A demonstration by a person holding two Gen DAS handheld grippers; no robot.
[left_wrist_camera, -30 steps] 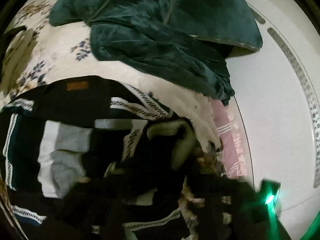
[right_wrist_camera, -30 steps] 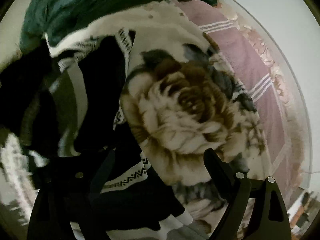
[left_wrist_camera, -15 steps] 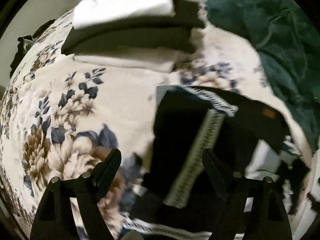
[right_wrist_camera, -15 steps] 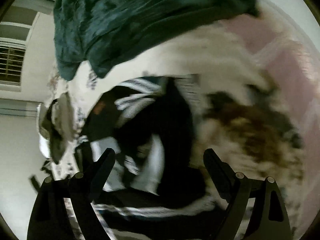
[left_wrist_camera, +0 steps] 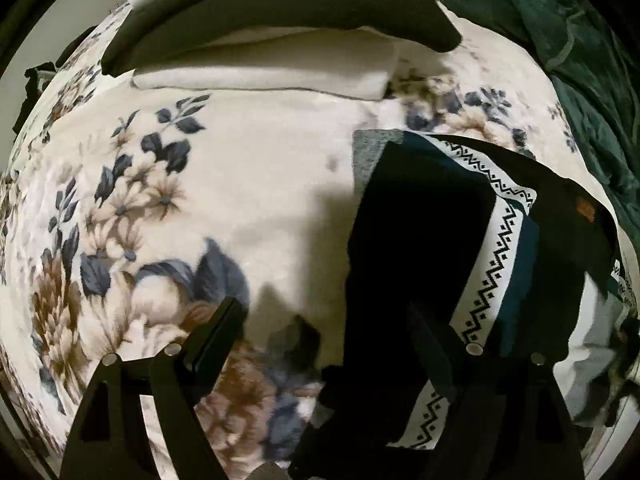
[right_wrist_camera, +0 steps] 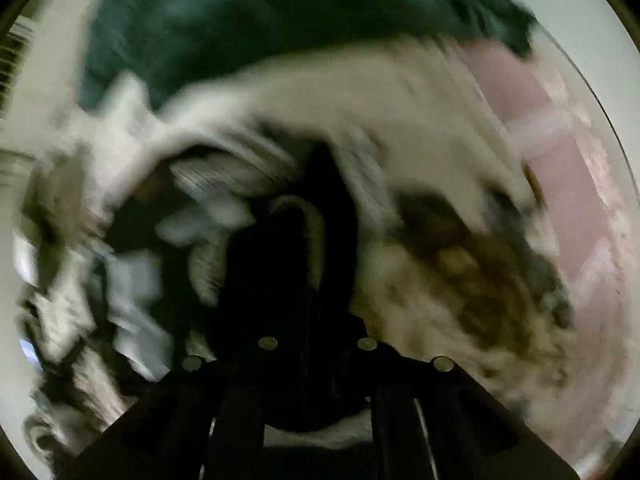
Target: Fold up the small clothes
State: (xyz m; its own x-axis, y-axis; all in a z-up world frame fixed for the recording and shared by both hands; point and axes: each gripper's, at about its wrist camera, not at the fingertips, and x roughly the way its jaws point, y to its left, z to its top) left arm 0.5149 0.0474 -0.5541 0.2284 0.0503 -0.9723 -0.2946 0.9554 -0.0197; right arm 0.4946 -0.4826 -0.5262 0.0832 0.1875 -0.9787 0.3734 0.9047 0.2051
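Observation:
A dark patterned garment (left_wrist_camera: 424, 240), black with white zigzag bands and teal parts, lies on the floral blanket (left_wrist_camera: 248, 160) at the right of the left wrist view. My left gripper (left_wrist_camera: 324, 320) is open just above the blanket, its right finger over the garment's left edge. The right wrist view is badly blurred. My right gripper (right_wrist_camera: 316, 320) has its fingers close together on dark fabric of the same garment (right_wrist_camera: 296, 264).
A stack of folded clothes (left_wrist_camera: 280, 32), white and dark, sits on the blanket at the back. A dark green blanket (left_wrist_camera: 580, 40) is heaped at the right. A pink striped sheet (right_wrist_camera: 560, 160) lies along the bed's edge.
My right gripper has closed from wide open onto the dark garment and is moving fast. My left gripper has moved closer to the blanket and the folded stack, staying open.

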